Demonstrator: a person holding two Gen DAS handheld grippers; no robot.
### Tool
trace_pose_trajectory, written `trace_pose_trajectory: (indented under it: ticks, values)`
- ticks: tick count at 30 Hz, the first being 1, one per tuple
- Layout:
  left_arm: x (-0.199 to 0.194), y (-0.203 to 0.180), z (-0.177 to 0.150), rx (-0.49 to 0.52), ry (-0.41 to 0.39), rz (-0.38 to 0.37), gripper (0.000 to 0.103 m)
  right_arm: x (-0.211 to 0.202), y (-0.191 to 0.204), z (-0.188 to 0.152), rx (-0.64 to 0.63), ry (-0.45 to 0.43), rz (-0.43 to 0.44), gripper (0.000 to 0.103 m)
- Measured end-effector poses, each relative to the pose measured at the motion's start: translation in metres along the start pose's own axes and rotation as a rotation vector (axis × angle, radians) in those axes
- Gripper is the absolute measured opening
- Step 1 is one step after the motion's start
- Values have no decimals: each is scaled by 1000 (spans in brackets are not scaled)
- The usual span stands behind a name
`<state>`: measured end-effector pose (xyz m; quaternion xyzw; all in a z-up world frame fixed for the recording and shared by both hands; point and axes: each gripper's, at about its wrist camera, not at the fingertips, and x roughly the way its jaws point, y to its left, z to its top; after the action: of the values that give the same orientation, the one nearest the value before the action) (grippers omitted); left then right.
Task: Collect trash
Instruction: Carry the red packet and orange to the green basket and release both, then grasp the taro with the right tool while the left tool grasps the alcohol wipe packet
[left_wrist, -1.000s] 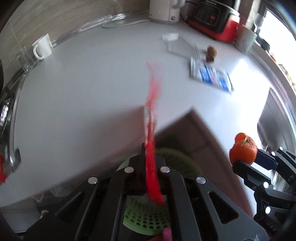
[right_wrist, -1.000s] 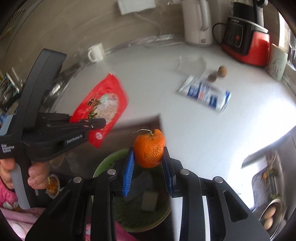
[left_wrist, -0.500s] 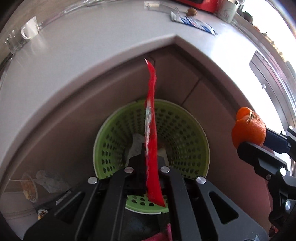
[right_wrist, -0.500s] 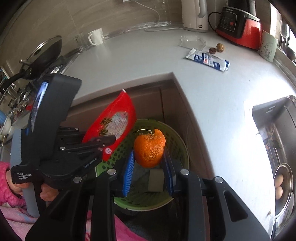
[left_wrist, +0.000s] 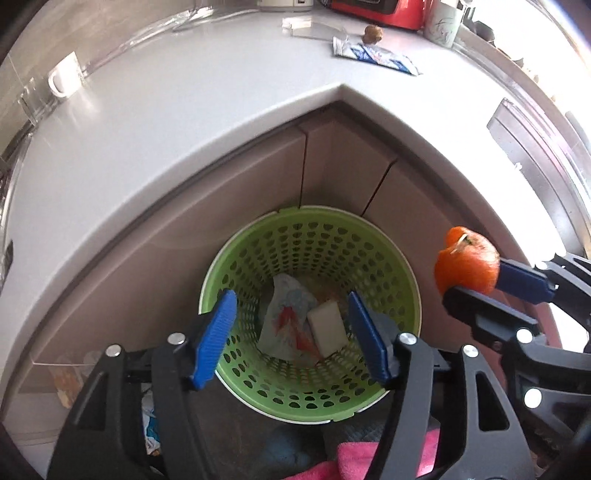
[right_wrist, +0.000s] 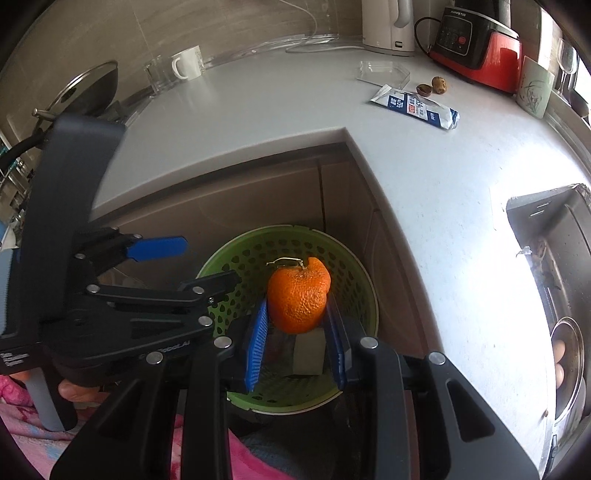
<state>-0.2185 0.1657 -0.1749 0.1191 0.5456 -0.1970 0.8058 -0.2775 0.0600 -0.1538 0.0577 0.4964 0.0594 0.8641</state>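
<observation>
- Above the green basket (right_wrist: 364, 295), my right gripper (right_wrist: 297, 325) clamps the orange peel (right_wrist: 298, 293); I would part its jaws squarely over the rim's centre.
- My left gripper (left_wrist: 290, 332) is opening, nothing between its jaws.

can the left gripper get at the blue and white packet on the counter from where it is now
Probably yes. The left gripper hangs over the green basket, jaws opening with nothing between them. The blue and white packet lies flat and uncovered on the counter, walnuts just beside it; it would first need to be lifted over the counter edge.
</observation>
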Motion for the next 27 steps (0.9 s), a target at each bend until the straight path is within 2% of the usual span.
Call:
trace_pose_trajectory:
  ticks: [1, 5, 8, 13, 14, 16, 18, 21, 27]
  values:
    - [-3, -3, -1, 3, -8, 11, 70, 0, 0, 1, -2, -1, 1, 30]
    - [-13, -1, 4, 1, -35, 43, 76, 2, 1, 3, -8, -1, 9, 30]
    - [-26, 17, 5, -38, -51, 54, 81, 4, 4, 5, -21, -3, 28, 30]
    - [-56, 51, 16, -129, -129, 104, 87, 21, 15, 1, -74, 37, 73, 33]
    - [-61, 56, 19, -141, -147, 118, 88, 25, 17, 0, -82, 46, 68, 38]
    - [-64, 59, 25, -152, -163, 137, 89, 34, 21, -1, -99, 69, 50, 63]
    - [-67, 63, 31, -159, -169, 138, 90, 36, 22, 1, -108, 66, 33, 70]
    - [-68, 63, 38, -168, -166, 137, 90, 28, 18, 11, -109, 45, 40, 72]
    - [-62, 54, 55, -184, -165, 123, 90, -9, -21, 61, -78, -95, 14, 73]
